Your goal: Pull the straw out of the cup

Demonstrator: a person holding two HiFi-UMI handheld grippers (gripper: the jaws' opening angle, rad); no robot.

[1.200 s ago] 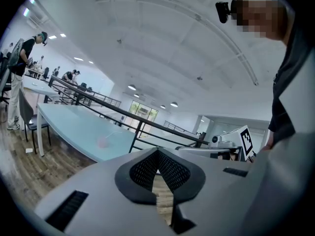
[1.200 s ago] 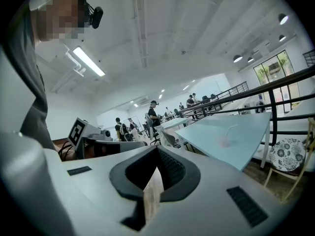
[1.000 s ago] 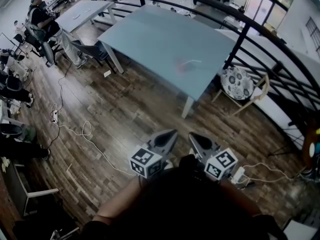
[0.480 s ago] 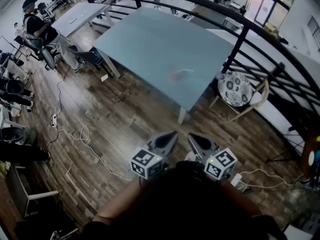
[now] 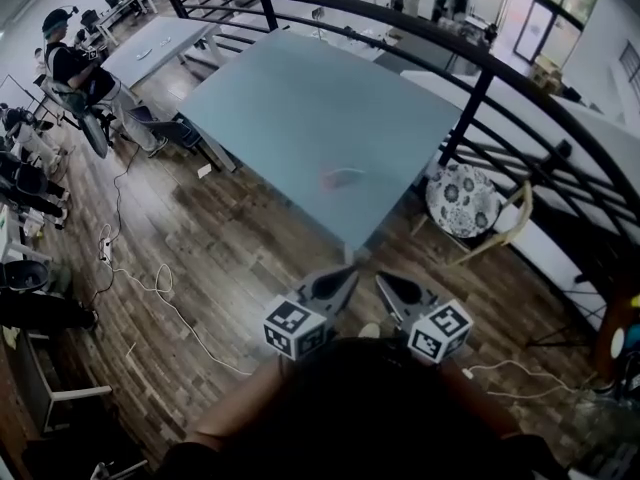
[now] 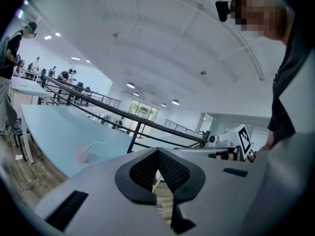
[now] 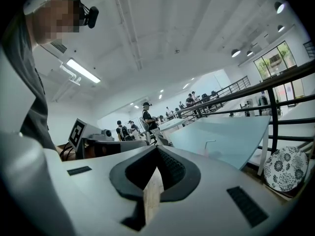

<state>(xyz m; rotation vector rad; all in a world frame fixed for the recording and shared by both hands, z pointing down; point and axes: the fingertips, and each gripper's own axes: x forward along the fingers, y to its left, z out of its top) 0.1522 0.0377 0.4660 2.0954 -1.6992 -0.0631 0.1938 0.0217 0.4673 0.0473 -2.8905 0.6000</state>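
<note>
A small pink plastic cup (image 5: pixel 330 180) is standing on the pale blue rectangular table (image 5: pixel 300 108). Its thin white straw (image 6: pixel 93 145) is rising upright, with the bent top pointing right. The left gripper (image 5: pixel 347 272) and the right gripper (image 5: pixel 383 279) are hovering well apart from it, each with its jaws pressed together on nothing.

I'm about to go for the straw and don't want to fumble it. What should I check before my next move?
1. Cup on the table: ok, it stands near the table's near edge.
2. Straw in the cup: ok, its bent top sticks out.
3. Left gripper empty: ok, jaws together with nothing between.
4. Right gripper empty: ok, jaws together with nothing between.
5. Cup within reach: not ok, both grippers hang over the floor, short of the table.
6. Jaws open for a grasp: not ok, both are shut.
</note>
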